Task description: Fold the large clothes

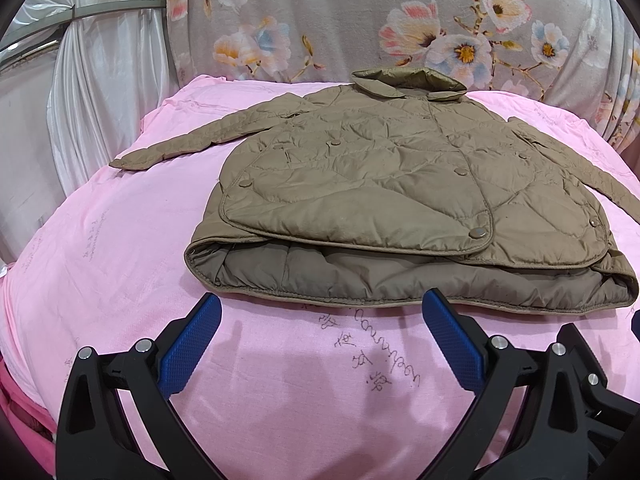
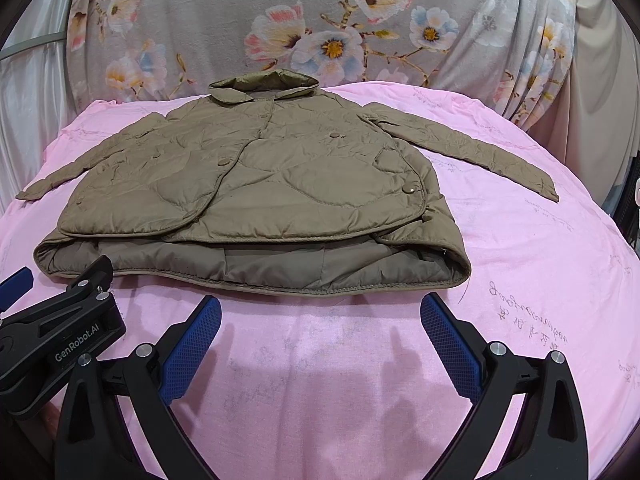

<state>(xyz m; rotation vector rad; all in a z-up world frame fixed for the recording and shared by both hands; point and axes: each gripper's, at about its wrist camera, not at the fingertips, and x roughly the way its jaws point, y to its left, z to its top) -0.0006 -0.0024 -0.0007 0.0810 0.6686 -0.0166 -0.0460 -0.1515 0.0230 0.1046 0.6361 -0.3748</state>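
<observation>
Support surface: a pink cotton sheet with faint handwritten print (image 1: 120, 260). Lying flat on it: one olive-brown quilted jacket (image 1: 380, 184), sleeves spread outward.

Both wrist cameras sit low, side by side, looking forward over the pink sheet (image 1: 100, 264) at the jacket (image 1: 380, 184) just ahead. They share it; the right view catches the left gripper (image 2: 16, 280) beside it.

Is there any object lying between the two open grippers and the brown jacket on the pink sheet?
Nothing visible does. Only bare pink sheet lies between the left gripper, the right gripper and the near hem of the jacket, which lies flat, sleeves spread.
</observation>
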